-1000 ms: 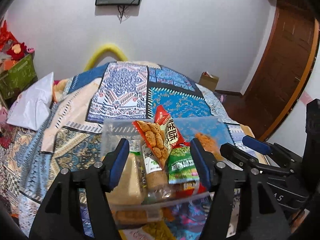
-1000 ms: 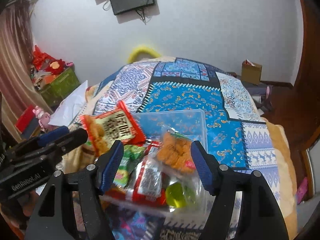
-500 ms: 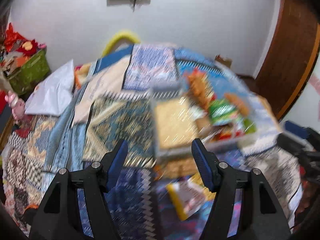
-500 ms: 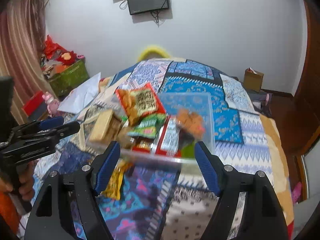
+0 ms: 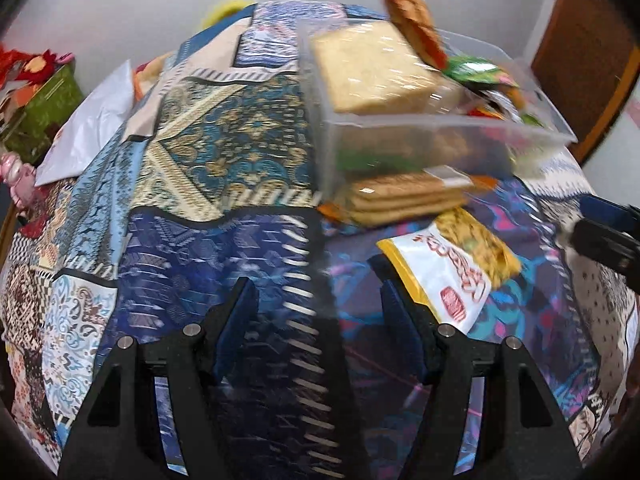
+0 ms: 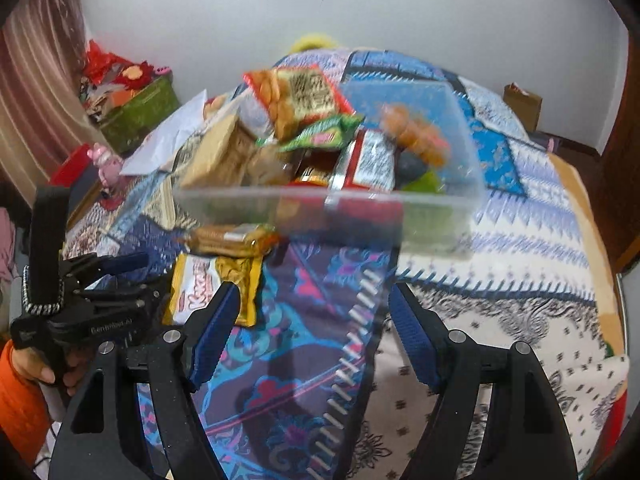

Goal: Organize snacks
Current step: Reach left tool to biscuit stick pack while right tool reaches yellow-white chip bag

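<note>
Here, snack bin (image 6: 440, 200) on bedspread (image 6: 520, 240) — grippers apart.

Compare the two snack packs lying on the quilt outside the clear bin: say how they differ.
The cracker pack has clear wrap showing stacked tan crackers; the yellow-and-white bag is opaque and printed with red lettering. The cracker pack lies right against the clear bin, partly under its edge; the yellow-and-white bag lies nearer the grippers. The cracker pack looks blocky, the bag flatter. Both lie sealed on the quilt, outside the bin.
</note>
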### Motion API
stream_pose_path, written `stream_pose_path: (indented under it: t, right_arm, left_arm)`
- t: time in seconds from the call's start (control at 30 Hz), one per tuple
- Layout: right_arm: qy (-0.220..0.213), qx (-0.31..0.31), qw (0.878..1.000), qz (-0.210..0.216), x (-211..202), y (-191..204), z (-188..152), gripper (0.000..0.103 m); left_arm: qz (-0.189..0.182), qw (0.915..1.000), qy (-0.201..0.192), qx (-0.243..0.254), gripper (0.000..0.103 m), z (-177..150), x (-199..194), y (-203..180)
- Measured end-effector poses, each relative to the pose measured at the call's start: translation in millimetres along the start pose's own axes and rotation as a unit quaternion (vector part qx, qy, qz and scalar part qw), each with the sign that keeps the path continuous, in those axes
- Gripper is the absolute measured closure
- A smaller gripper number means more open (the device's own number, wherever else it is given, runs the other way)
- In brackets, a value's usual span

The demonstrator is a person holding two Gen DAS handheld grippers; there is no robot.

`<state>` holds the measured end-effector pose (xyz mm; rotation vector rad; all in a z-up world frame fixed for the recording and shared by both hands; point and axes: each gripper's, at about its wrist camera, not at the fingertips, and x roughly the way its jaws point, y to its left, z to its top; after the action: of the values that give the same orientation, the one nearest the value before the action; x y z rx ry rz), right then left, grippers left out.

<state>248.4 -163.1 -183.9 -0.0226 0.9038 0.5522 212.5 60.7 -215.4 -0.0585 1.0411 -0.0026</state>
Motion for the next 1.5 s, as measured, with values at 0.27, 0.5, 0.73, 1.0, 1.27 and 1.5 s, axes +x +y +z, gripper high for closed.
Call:
stream_pose_path:
  t: [0.27, 0.5, 0.73, 1.0, 1.27, 1.5]
  right_arm:
    - [0.029, -0.016, 0.999, 0.017, 13.6, 12.5, -0.4, 0.029]
    - [0.049, -0.02, 0.998, 0.031, 29.2, 23.0, 2.3, 0.026]
    - [0.066, 0.0, 0.998, 0.017, 49.6, 32.5, 3.1, 0.024]
    - [0.068, -0.049, 0.996, -0.015, 56.7, 43.2, -5.9, 0.02]
    - [0.06, -0.057, 0.996, -0.02, 34.0, 15.0, -13.1, 0.051]
    - [0.041, -0.038, 0.998, -0.022, 13.5, -3.4, -21.6, 0.055]
  left_arm:
    - [-0.069, 0.9972, 0.0, 0.03, 0.037, -11.5, -9.8, -40.2]
    - [-0.078, 0.9966, -0.013, 0.025, 0.037, -18.3, -25.7, -34.1]
    - [-0.051, 0.9978, -0.039, -0.017, 0.037, -12.9, -41.3, 14.1]
    - [-0.061, 0.9967, -0.047, -0.028, 0.037, 17.4, -27.3, 20.2]
    - [-0.085, 0.9947, -0.057, -0.004, 0.039, 41.6, 0.5, -6.0]
    - [-0.128, 0.9915, -0.022, 0.008, 0.062, 40.0, 7.0, -24.5]
